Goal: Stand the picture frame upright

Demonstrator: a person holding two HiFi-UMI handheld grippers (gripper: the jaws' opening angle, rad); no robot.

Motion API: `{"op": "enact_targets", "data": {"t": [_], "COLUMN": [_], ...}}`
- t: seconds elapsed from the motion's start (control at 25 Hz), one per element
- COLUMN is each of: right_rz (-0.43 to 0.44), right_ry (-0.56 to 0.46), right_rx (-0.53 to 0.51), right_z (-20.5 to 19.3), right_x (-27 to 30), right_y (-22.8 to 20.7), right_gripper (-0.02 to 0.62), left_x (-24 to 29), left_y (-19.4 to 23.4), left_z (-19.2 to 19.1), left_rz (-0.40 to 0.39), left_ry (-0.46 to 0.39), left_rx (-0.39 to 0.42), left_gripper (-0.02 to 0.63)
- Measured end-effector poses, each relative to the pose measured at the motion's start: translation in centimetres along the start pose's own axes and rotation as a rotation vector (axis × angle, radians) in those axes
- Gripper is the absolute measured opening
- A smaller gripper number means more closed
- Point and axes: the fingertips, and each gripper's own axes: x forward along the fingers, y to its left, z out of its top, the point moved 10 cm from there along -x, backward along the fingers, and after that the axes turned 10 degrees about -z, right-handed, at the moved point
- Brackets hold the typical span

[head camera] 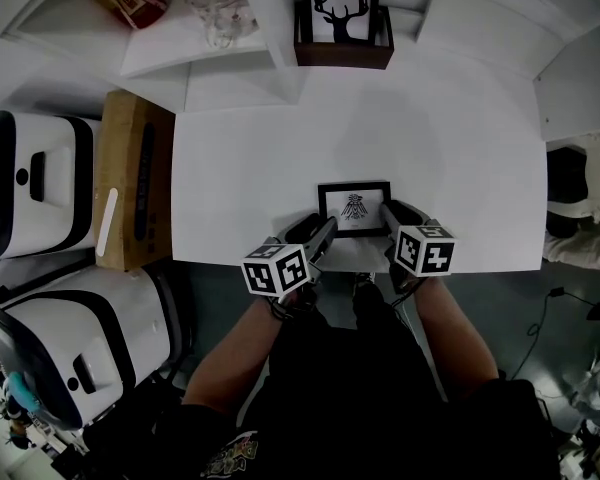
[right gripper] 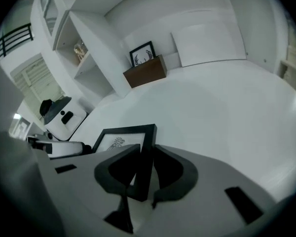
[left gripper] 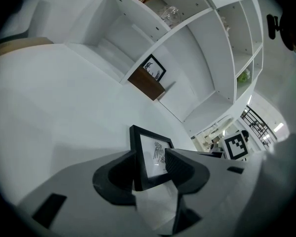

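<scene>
I have the small black picture frame [head camera: 354, 208], which has a pale print with a dark bird-like drawing, standing upright or nearly so on the flat white table [head camera: 450, 138], close to the table's near edge, with its face toward me. The left gripper [head camera: 325, 230] is clamped on the frame's left side; in the left gripper view one jaw presses the back and the other the front. The right gripper [head camera: 388, 213] has the frame's right side bar between its jaws; in the right gripper view [right gripper: 147, 149] they look parted and only just clear of the bar, so I judge that side let go.

My worry is the one-sided hold. I cannot see a back stand in any view; if it is folded or badly set, the frame will fall flat once the left jaws part. Drawing the right gripper away at a slant could catch the bar and twist the frame [right gripper: 121, 142] in the left grip. With the table edge so near, a forward tip could send it off the table. I would loosen the left gripper slowly and watch for lean.
</scene>
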Motion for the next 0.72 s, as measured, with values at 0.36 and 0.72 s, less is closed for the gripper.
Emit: {"op": "enact_targets", "data": {"t": [0.36,0.72], "right_rz": [0.016,0.081], "right_ry": [0.006,0.018], "right_rx": [0.077,0.116], "right_z": [0.00,0.13], "right_x": [0.08,0.00], "right_y": [-0.54,-0.62], "right_gripper": [0.063,0.061], "left_x": [0.00,0.45], "left_y": [0.03,0.12], "left_z": [-0.04,0.24], "left_rz": [-0.006,-0.007], "left_ry": [-0.002,-0.004], "left_rx": [0.011,-0.022], "left_gripper": [0.183,0.183]}}
